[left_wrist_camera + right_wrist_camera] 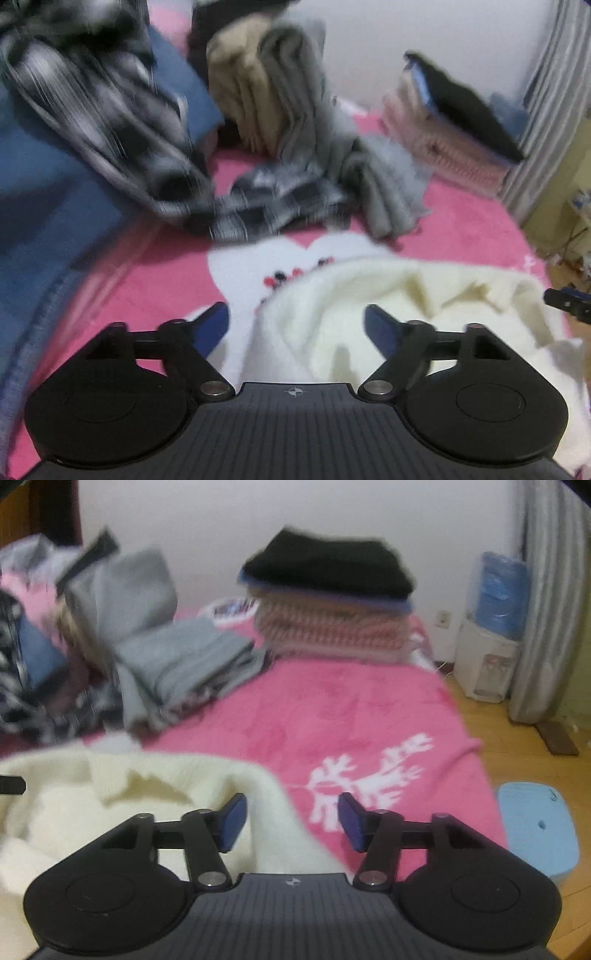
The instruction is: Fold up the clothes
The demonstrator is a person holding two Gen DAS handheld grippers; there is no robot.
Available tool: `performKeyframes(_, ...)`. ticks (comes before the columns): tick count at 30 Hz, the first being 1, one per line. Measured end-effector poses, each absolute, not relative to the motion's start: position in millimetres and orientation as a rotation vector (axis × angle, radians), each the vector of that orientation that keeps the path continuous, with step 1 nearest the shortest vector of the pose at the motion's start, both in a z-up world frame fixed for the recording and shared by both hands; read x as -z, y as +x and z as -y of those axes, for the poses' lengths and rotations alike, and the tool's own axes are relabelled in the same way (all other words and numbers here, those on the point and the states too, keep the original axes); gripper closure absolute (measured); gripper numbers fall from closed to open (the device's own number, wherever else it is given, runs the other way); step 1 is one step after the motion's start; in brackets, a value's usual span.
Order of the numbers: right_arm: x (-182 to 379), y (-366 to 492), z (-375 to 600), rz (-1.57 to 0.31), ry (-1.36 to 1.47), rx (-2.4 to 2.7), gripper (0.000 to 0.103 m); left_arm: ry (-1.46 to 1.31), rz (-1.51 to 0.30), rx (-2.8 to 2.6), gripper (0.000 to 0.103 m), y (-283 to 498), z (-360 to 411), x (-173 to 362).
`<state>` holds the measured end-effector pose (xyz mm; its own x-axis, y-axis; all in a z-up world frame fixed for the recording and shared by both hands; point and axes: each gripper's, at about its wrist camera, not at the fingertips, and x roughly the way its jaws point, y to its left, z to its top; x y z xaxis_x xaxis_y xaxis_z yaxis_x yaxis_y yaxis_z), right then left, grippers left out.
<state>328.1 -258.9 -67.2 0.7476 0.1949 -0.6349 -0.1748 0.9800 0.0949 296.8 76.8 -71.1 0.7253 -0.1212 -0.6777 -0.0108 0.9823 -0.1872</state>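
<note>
Lying crumpled, axis unclear: cream garment (388,314)

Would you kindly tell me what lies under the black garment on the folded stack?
Under the black garment shows a thin blue layer, then a pink knitted piece on the pink blanket. Anything folded deeper inside the stack is hidden.

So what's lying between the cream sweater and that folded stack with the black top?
Only bare pink blanket, seen in the right wrist view, between the cream sweater and the folded stack.

Bare blanket (332,709) between clothing piles (166,657)
</note>
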Motion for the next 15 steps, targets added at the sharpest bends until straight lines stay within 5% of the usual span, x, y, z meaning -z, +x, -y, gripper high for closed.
performKeyframes(6, 29, 254, 272, -0.692, 0.312, -0.38, 0.03, -0.152, -0.66, 0.167, 0.007, 238, -80, 26)
performKeyframes(10, 36, 208, 245, -0.786, 0.366, -0.536, 0.006, -0.152, -0.641, 0.345, 0.005, 187, -70, 25)
performKeyframes(15, 58, 186, 204, -0.899, 0.301, -0.59, 0.005, -0.197, -0.716, 0.455, 0.006, 145, -60, 49)
